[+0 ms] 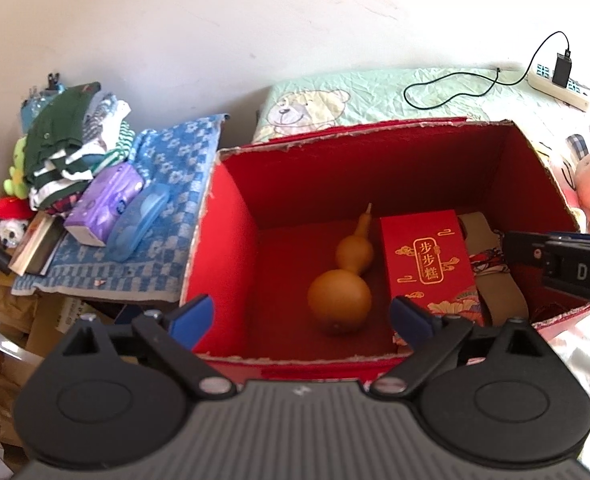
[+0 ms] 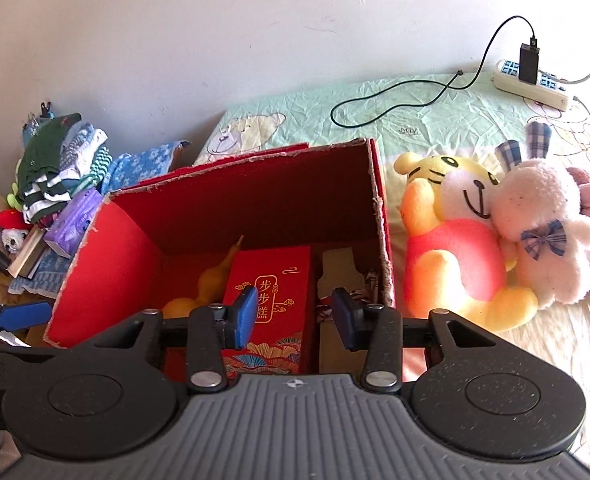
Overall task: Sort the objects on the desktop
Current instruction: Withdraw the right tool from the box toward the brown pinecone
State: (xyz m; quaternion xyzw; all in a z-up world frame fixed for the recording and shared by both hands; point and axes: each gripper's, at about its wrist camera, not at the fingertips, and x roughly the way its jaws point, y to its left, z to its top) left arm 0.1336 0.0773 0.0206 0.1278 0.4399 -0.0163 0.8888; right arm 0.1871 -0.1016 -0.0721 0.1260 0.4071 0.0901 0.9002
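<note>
A big open red box point(image 1: 231, 224) stands on the bed; it also shows in the right wrist view point(image 2: 115, 264). Inside lie a tan gourd point(image 1: 341, 292), a red gift carton with gold characters point(image 1: 427, 264) and a beige item with patterned cloth point(image 1: 495, 276). My left gripper point(image 1: 301, 320) is open and empty, above the box's near edge over the gourd. My right gripper point(image 2: 293, 316) is open and empty, above the gift carton point(image 2: 273, 304). The gourd point(image 2: 207, 280) is partly hidden behind that carton.
Plush toys, a yellow tiger point(image 2: 451, 248) and a white rabbit point(image 2: 547, 232), lie right of the box. A blue checked towel point(image 1: 167, 216) at the left holds a purple tissue pack point(image 1: 103, 204), a blue case point(image 1: 139, 220), books and folded clothes point(image 1: 71, 140). A power strip point(image 2: 531, 84) with cable lies at the back.
</note>
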